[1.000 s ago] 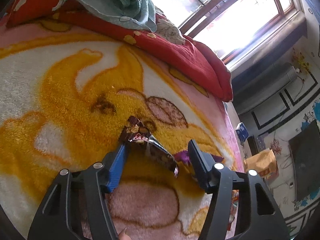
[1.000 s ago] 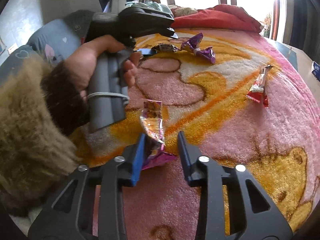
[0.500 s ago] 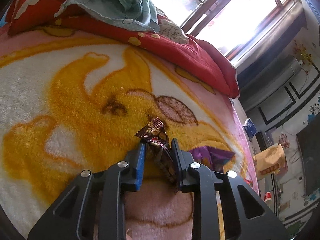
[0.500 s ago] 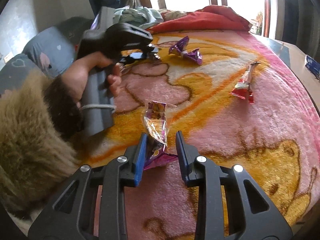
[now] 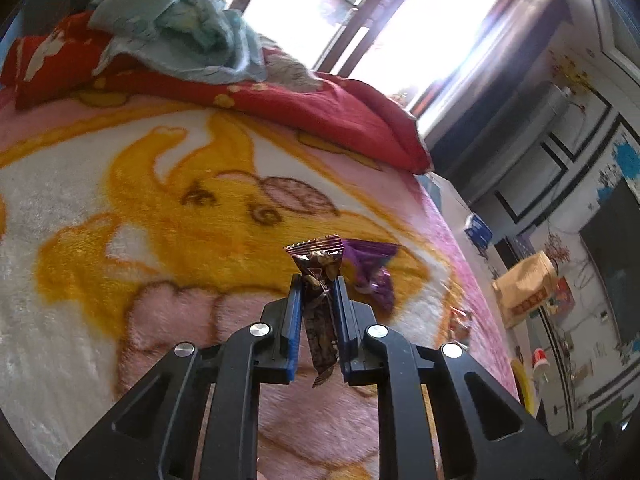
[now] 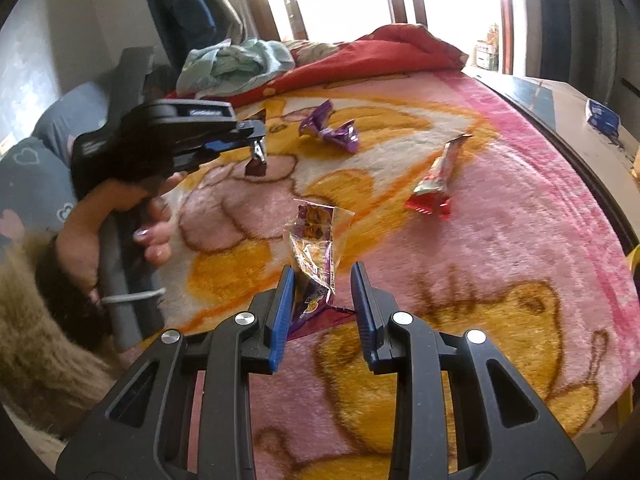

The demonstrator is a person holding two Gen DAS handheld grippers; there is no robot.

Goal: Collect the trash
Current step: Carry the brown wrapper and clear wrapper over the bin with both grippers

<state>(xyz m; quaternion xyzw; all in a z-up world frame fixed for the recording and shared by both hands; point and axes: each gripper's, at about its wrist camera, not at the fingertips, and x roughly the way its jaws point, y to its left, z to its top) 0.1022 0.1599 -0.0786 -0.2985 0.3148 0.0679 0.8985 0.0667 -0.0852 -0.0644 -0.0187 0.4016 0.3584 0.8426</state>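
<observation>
My left gripper [image 5: 317, 282] is shut on a brown candy wrapper [image 5: 320, 312] and holds it clear above the bed blanket [image 5: 120, 216]; the right wrist view shows that gripper [image 6: 256, 136] with the brown wrapper [image 6: 256, 160] hanging from it. My right gripper [image 6: 322, 276] stands around a purple-and-yellow snack wrapper [image 6: 314, 248], its jaws a little apart and touching the wrapper's lower part. A crumpled purple wrapper [image 6: 330, 128] lies further back, also seen in the left wrist view [image 5: 370, 268]. A red wrapper [image 6: 434, 184] lies to the right.
A red quilt [image 5: 320, 108] and a pale blue cloth [image 5: 184, 40] are piled at the far end of the bed. A side table [image 6: 576, 120] with a blue box [image 6: 602, 116] stands to the right. Grey pillows [image 6: 36, 176] lie at the left.
My left gripper closed on the brown wrapper and lifted it off the blanket. My right gripper has narrowed around the purple-and-yellow wrapper, which now stands more upright.
</observation>
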